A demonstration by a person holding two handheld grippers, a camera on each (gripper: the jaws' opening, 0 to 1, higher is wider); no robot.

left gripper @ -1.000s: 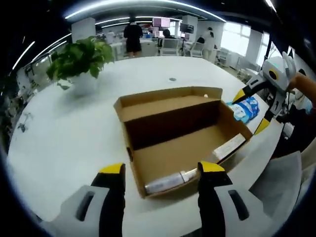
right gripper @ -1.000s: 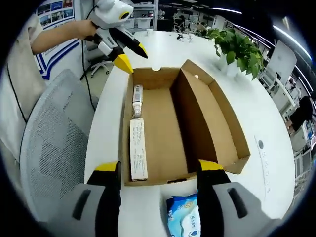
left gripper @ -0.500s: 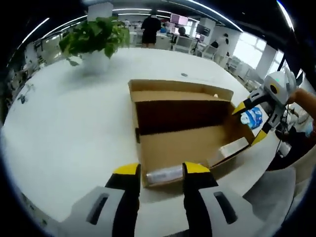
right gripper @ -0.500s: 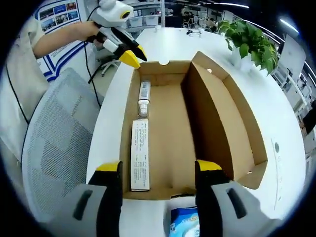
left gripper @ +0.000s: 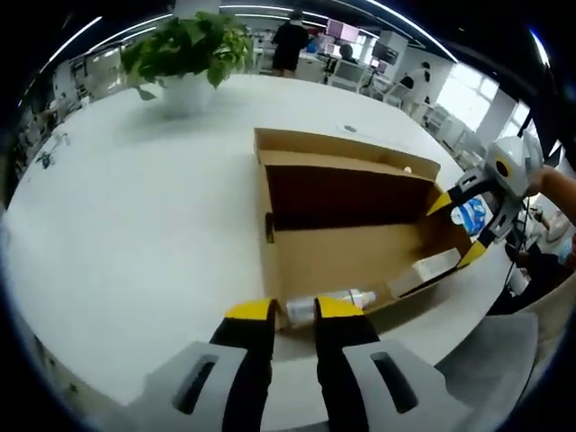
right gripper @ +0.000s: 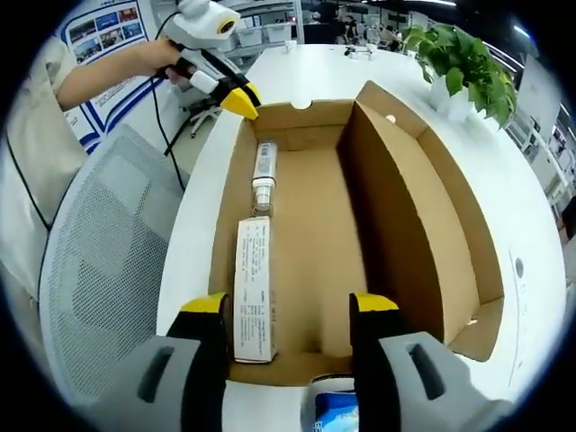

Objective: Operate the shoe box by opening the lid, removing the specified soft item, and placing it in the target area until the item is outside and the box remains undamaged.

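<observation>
An open brown cardboard shoe box (left gripper: 346,193) (right gripper: 396,207) lies on the white table, its lid standing upright along one long side. Inside it lie a clear tube (left gripper: 337,301) (right gripper: 264,171) and a flat white carton (left gripper: 423,270) (right gripper: 254,288). A blue pack of wipes (left gripper: 470,211) (right gripper: 335,414) lies on the table just outside one short end. My left gripper (left gripper: 293,310) (right gripper: 237,99) is at the other short end, by the tube, with only a narrow gap between its jaws. My right gripper (right gripper: 292,306) (left gripper: 456,227) stands wide open over the end by the wipes.
A potted green plant (left gripper: 189,49) (right gripper: 459,58) stands at the far side of the table (left gripper: 135,207). A grey mesh chair (right gripper: 90,270) sits against the table edge beside the box. A person's forearm (right gripper: 99,72) holds the left gripper. People stand far off (left gripper: 290,40).
My left gripper's jaws have narrowed from wide apart to a small gap, and it has come closer to the box end. My right gripper has moved forward over the box, leaving the wipes lower in its view.
</observation>
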